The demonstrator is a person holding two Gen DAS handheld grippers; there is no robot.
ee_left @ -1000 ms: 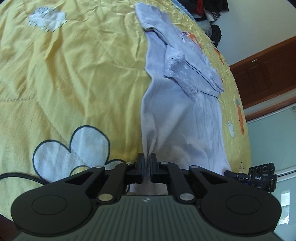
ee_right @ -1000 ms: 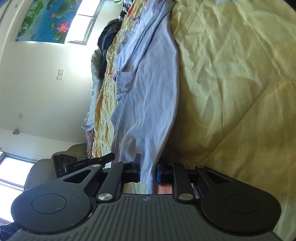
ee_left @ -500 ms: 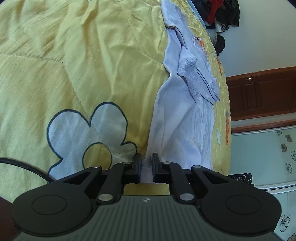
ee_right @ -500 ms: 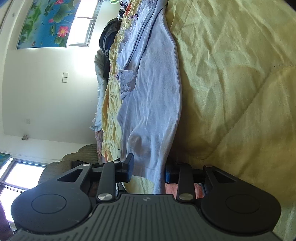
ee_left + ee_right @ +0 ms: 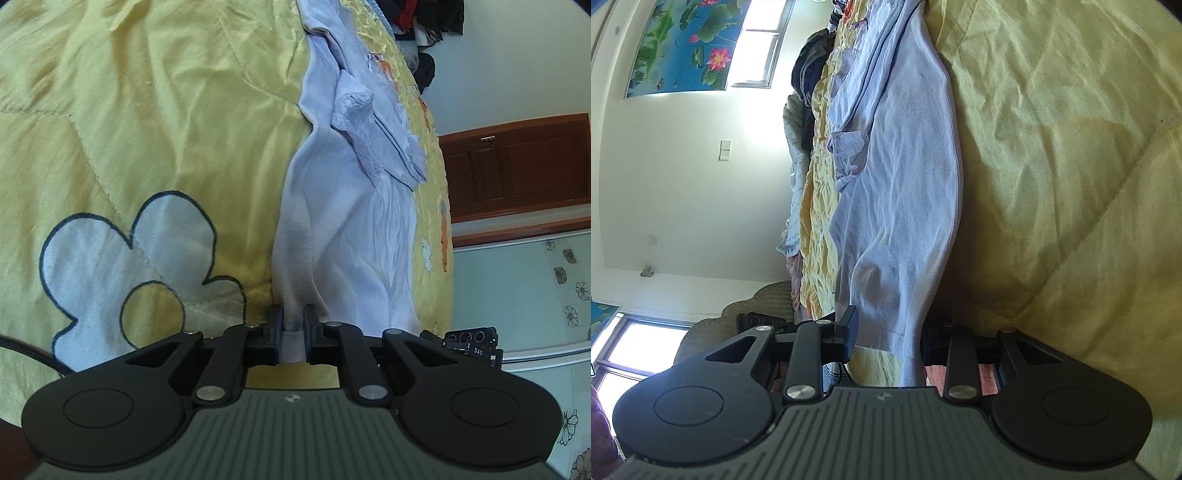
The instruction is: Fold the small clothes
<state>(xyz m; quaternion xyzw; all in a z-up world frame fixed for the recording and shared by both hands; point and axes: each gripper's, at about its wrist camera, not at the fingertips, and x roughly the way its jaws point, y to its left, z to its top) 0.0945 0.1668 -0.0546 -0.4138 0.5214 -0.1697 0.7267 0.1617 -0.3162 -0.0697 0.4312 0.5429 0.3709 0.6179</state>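
A pale lilac-white small garment (image 5: 351, 229) lies stretched lengthwise on the yellow bedspread (image 5: 147, 110), with a lace-trimmed sleeve (image 5: 354, 110) folded over its middle. My left gripper (image 5: 291, 321) is shut on a bunched corner of its near hem. In the right wrist view the same garment (image 5: 905, 184) runs away from me, its lace sleeve (image 5: 849, 147) on the left. My right gripper (image 5: 888, 332) stands open, jaws wide apart, and the other hem corner hangs loosely between them. Its right finger is mostly hidden behind the cloth.
A white flower patch (image 5: 122, 258) on the bedspread lies left of the left gripper. Dark clothes (image 5: 424, 14) are piled at the bed's far end, and a wooden door (image 5: 517, 166) stands beyond the right edge. The bedspread (image 5: 1052, 166) stretches to the right of the garment.
The right gripper's jaws have spread from a tight pinch to wide apart around the hem. The left gripper rolled and tipped downward, and its jaws parted slightly around the cloth.
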